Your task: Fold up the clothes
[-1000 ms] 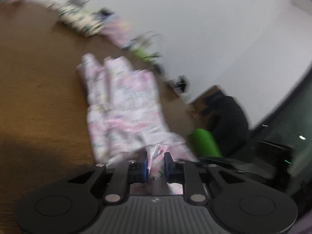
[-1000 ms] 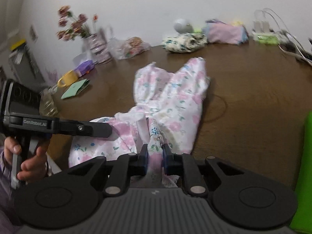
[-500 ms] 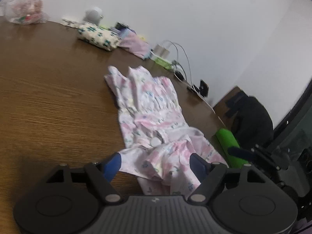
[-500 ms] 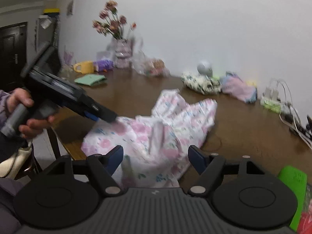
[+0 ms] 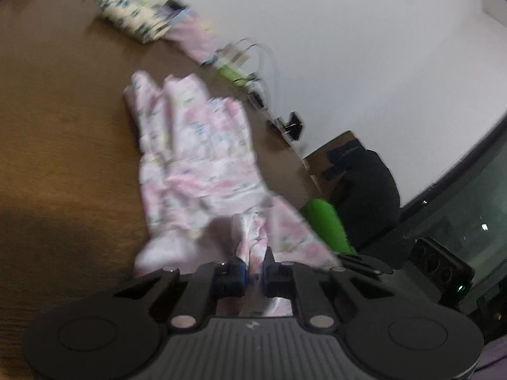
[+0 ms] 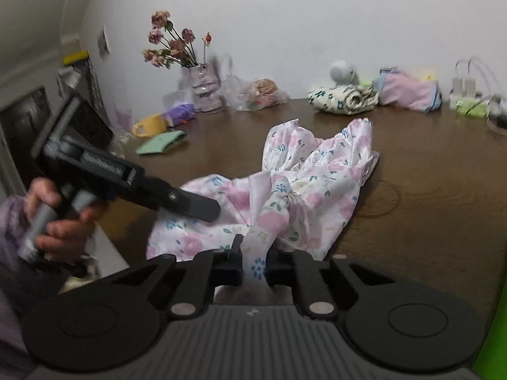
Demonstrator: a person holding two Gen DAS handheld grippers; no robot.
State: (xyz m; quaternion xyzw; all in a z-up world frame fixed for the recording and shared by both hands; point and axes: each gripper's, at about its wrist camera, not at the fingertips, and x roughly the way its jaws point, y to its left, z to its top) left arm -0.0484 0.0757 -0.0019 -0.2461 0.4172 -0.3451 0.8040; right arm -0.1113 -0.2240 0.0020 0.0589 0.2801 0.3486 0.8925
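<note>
The brown wooden table [image 6: 427,190] carried the whole scene, and the pink floral garment [image 6: 320,171] lay spread across its near half, sleeves toward the wall. Half a second before, both tools had hung wide apart above the cloth; by this moment both had dropped to the near hem and closed. The left gripper [image 5: 253,269] was pinching a bunched fold of the garment [image 5: 196,158] between its blue-padded tips, though that view was smeared with motion. The right gripper [image 6: 255,259] was clamped on a twisted strip of the same fabric, drawn up taut from the table. From the right side, the left tool showed angled down over the cloth, the person's hand [image 6: 60,221] gripping its handle. Along the wall stood the vase of flowers [image 6: 202,88], the yellow mug [image 6: 152,125] and a rolled floral cloth [image 6: 343,101].
</note>
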